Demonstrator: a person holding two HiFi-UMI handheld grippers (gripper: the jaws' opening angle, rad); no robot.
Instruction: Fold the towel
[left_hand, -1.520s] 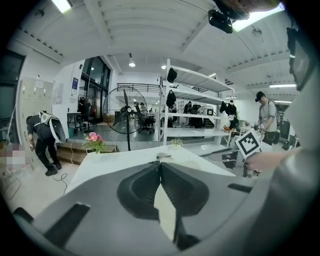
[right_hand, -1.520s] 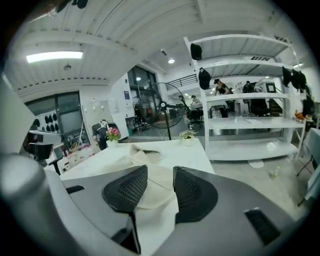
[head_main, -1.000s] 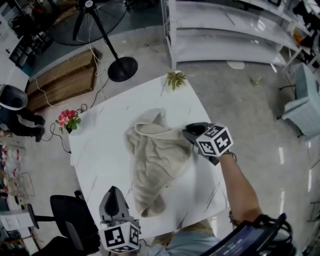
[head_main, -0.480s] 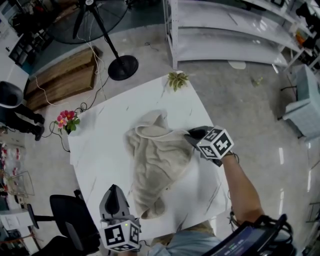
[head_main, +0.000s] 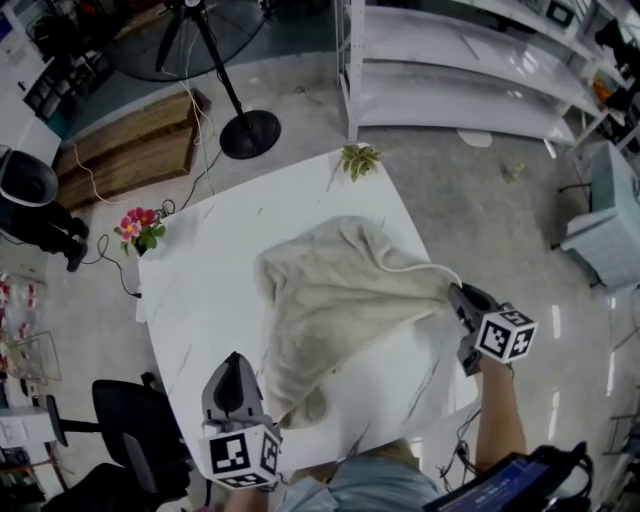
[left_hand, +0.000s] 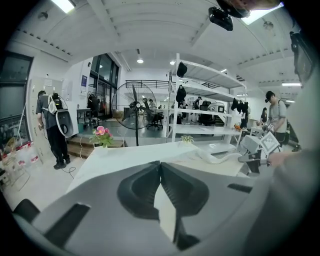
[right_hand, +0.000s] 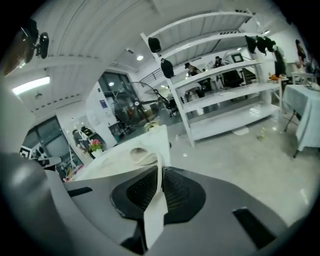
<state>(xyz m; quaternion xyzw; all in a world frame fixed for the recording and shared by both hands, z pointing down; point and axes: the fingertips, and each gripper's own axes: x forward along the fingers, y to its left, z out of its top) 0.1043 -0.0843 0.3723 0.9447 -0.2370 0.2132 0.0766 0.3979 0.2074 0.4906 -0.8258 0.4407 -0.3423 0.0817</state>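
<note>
Since the earlier frames the right claw has swept from over the middle of the surface out to its right edge. It has dragged a corner of the towel along, so the cloth now lies spread in a rough triangle rather than bunched. Its jaws have just been closing and now pinch a thin hem of the towel, the pads nearly together.

The left claw hovers at the near left edge, jaws fully together with nothing in them, near the towel's rumpled near end.

This looks like the flattening step before any fold: one corner is drawn taut, while the near end is not. Next, I judge, the left claw needs to open, take that near corner and pull it out square. Meanwhile the right should hold gentle tension without hauling the towel off the edge.
</note>
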